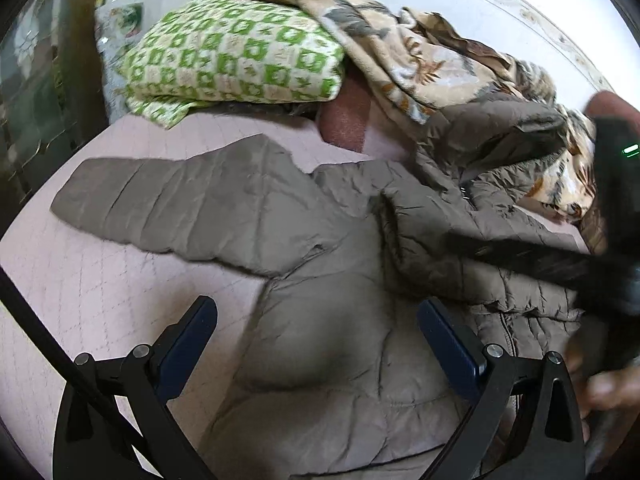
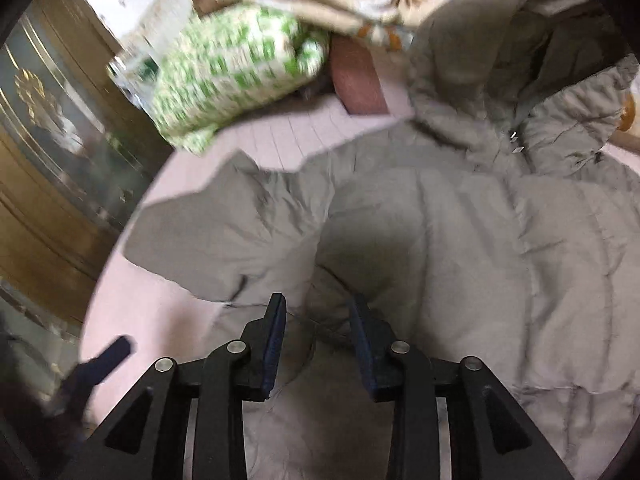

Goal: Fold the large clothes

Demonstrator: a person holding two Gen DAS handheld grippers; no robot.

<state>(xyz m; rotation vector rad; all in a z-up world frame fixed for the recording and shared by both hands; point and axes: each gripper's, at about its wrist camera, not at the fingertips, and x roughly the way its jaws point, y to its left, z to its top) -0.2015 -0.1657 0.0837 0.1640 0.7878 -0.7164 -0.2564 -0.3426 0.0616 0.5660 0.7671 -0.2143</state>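
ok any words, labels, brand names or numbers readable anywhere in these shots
None can be read.
The grey-brown quilted puffer jacket shows no label or print.
The green-and-white patterned folded blanket carries shapes only, no letters.
The small metal zip pull is too small to read.

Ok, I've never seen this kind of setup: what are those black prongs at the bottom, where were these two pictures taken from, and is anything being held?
No robot here: a person holds a two-finger gripper in each hand, each with a camera looking along its fingers. One picture comes from the left gripper, whose jaws stand wide open, holding nothing. The other comes from the right gripper, partly open over a fold, pads not visibly pressing. A grey-brown puffer jacket lies spread on a pink quilted bed cover. Behind sit a green patterned pillow and a floral blanket.
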